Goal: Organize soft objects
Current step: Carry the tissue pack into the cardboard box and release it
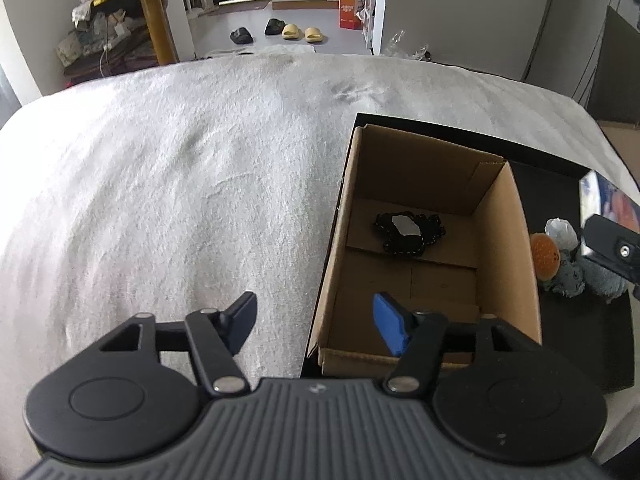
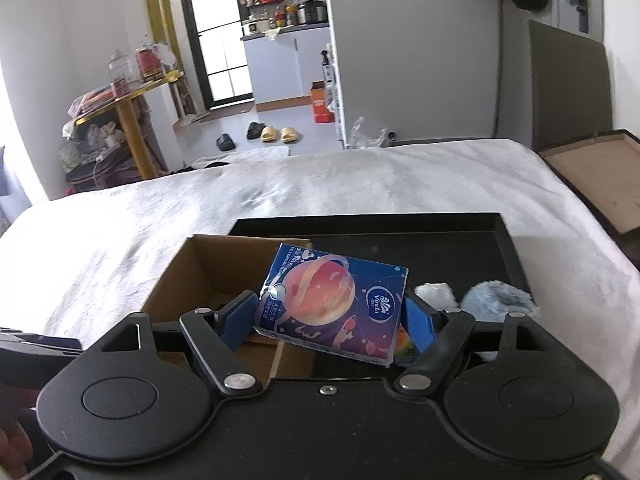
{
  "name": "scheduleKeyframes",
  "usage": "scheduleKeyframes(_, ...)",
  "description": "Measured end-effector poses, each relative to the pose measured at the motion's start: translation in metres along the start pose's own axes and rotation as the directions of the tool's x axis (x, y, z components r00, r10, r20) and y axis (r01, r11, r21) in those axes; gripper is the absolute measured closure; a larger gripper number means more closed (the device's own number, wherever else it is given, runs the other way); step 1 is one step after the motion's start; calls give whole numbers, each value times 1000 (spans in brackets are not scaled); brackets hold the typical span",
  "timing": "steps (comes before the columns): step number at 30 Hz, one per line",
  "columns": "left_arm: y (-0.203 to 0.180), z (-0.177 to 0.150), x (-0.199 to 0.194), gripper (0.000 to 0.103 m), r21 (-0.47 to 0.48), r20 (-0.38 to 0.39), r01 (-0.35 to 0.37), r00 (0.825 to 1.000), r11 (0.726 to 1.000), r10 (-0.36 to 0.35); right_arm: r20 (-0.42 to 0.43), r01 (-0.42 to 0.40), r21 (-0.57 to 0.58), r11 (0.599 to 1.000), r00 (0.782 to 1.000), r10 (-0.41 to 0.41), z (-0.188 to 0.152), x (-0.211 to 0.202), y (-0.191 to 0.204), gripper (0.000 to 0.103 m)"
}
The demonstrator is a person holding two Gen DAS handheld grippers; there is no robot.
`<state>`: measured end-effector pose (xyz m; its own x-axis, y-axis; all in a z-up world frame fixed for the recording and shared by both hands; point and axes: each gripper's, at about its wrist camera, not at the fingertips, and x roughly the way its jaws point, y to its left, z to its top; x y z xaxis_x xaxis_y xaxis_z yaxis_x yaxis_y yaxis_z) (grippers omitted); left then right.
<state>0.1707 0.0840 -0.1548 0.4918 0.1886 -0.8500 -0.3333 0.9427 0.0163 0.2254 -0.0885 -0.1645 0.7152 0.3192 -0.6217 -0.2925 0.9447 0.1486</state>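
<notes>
My right gripper (image 2: 332, 316) is shut on a blue tissue pack (image 2: 334, 302) printed with a planet, and holds it above the right edge of the open cardboard box (image 2: 176, 280). The pack's end shows at the right edge of the left wrist view (image 1: 600, 196). My left gripper (image 1: 316, 324) is open and empty, over the box's near left corner (image 1: 332, 320). A black soft item with a white patch (image 1: 408, 232) lies on the box floor. A grey plush toy (image 1: 576, 272) with an orange part (image 1: 544, 256) lies on the black tray (image 1: 592, 344), right of the box.
The box and tray sit on a white fluffy blanket (image 1: 180, 168) covering the bed. A flat brown board (image 2: 592, 176) lies past the bed's right edge. Slippers (image 1: 298, 32), an orange box (image 1: 348, 10) and a cluttered yellow shelf (image 1: 120, 32) stand on the floor beyond.
</notes>
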Motion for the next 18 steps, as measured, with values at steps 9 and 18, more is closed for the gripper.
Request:
scheduleKeyframes(9, 13, 3, 18, 59, -56, -68, 70, 995, 996, -74, -23, -50, -55, 997, 999, 49, 11, 11, 34, 27)
scheduleKeyframes(18, 21, 3, 35, 74, -83, -111, 108, 987, 991, -116, -74, -109, -58, 992, 992, 104, 19, 29, 59, 27)
